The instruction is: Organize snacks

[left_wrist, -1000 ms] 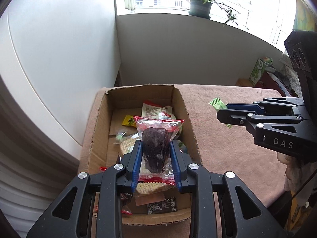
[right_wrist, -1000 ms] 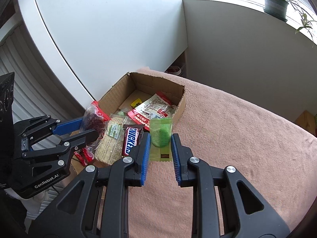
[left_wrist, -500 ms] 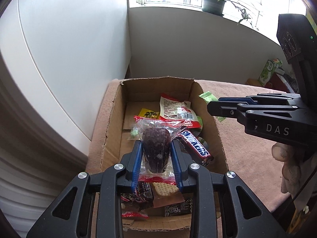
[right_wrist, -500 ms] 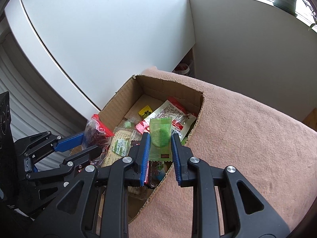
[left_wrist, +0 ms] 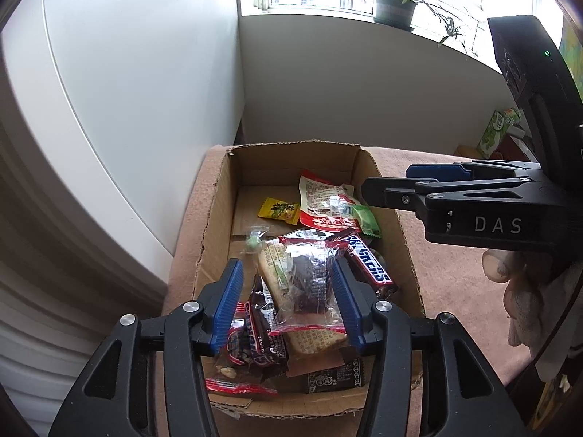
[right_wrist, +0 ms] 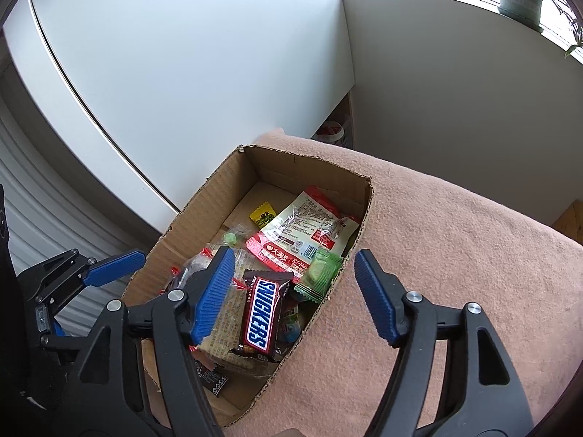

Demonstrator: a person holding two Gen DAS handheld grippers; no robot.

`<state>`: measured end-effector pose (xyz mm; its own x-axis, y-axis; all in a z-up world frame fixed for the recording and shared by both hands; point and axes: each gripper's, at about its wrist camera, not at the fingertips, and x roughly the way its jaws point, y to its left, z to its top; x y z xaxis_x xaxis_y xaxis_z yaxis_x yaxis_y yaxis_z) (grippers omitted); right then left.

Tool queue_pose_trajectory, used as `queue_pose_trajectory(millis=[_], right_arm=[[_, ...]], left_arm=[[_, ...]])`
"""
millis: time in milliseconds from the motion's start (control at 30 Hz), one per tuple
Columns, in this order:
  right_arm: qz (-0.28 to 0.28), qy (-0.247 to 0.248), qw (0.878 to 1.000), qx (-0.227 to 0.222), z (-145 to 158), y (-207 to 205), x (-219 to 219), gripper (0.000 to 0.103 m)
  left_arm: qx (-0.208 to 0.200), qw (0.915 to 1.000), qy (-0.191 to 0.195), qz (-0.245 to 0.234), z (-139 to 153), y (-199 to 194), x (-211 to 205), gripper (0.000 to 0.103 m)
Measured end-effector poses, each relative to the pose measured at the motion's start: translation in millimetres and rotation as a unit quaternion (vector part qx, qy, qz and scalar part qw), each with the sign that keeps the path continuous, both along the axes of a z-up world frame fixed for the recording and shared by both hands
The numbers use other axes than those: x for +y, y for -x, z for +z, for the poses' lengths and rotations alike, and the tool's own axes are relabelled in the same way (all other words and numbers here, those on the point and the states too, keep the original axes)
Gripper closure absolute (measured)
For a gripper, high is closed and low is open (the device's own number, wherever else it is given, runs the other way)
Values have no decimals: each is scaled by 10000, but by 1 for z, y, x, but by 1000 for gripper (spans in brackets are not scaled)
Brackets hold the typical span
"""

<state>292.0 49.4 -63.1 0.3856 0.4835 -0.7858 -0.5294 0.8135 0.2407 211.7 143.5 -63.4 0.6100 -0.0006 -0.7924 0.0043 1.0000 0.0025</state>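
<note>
An open cardboard box (left_wrist: 215,218) (right_wrist: 302,160) holds several snacks: a Snickers bar (left_wrist: 368,266) (right_wrist: 260,318), a red-and-white pouch (left_wrist: 324,204) (right_wrist: 306,229) and a yellow candy (left_wrist: 278,210) (right_wrist: 262,215). My left gripper (left_wrist: 288,302) (right_wrist: 109,273) hangs over the near end, its jaws opening. A clear red-edged packet with a dark snack (left_wrist: 306,284) lies on the pile between them, clear of the left pad. My right gripper (right_wrist: 295,291) (left_wrist: 386,189) is over the box's right wall, jaws opening and holding nothing. A green packet (right_wrist: 320,269) (left_wrist: 368,220) rests inside against that wall.
The box sits at the left end of a table under a pinkish-brown cloth (left_wrist: 455,291) (right_wrist: 455,255). White walls close in on the left and behind. A potted plant (left_wrist: 395,9) stands on the sill, and a green carton (left_wrist: 495,131) at far right. A person's hand (left_wrist: 517,291) holds the right gripper.
Both jaws have spread apart. The dark snack packet left the left gripper and lies on the pile. The green packet dropped from the right gripper into the box, after that gripper moved over it.
</note>
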Motion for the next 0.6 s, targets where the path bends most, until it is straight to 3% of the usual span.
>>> queue_pose_trajectory(millis=[167,300,600], right_arm=[[-49,38,10000,-45,3,6,-9,23],[-83,74,9999,-115,5,13,-18,13],[-180,85,9992,-350,7,42,-43,12]], left_arm=[[-33,10000,-28,23,1,3,-1,44],[-55,9999,-60,95,1,9,-4,35],[-284,9989,94,363,2,32,-14,30]])
